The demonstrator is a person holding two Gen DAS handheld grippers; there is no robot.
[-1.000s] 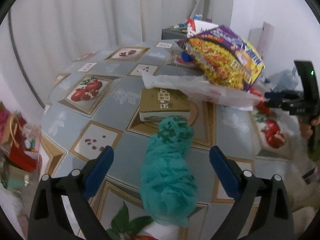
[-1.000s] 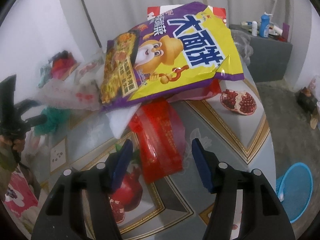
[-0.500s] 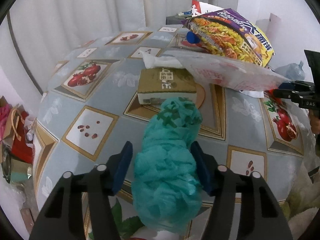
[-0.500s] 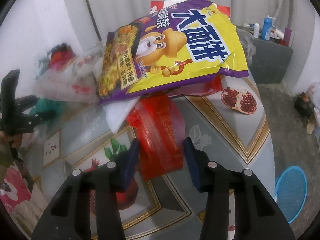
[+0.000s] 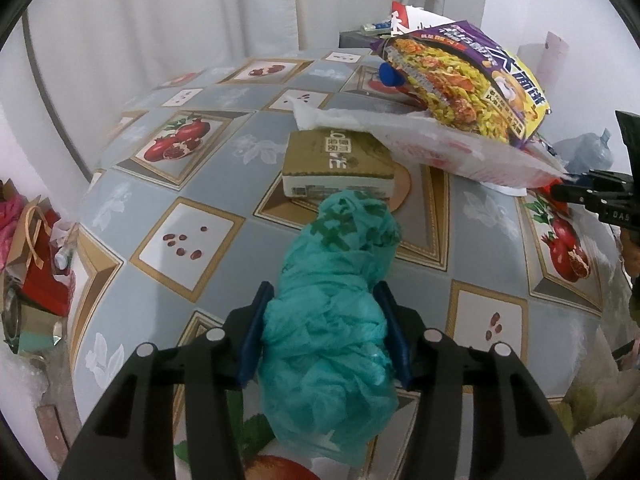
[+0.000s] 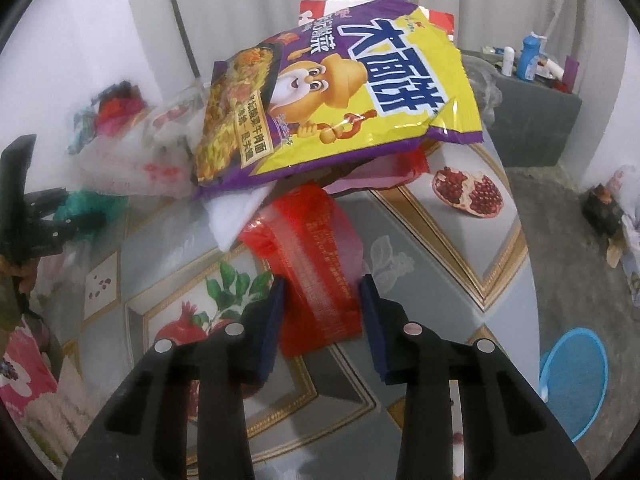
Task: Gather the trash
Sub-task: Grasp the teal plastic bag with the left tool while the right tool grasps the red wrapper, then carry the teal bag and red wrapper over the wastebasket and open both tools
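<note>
1. The left tool [image 5: 325, 334] has just been closing; its blue pads now press both sides of a crumpled teal plastic bag [image 5: 338, 292], gripping it near the front edge of the surface [image 5: 192, 216], which wears a grey cloth printed with pomegranates.
2. Just beyond the bag lies a flat gold cardboard box [image 5: 338, 164], with a clear plastic wrapper [image 5: 452, 146] overhanging its far edge.
3. The right tool [image 6: 323, 318] has also been closing, and its pads sit at narrow spread, touching both edges of a red translucent plastic wrapper [image 6: 316, 264] that lies on the surface.
4. A large yellow-and-purple noodle packet [image 6: 340, 92] covers the red wrapper's far end, resting on the pile of other litter.
</note>
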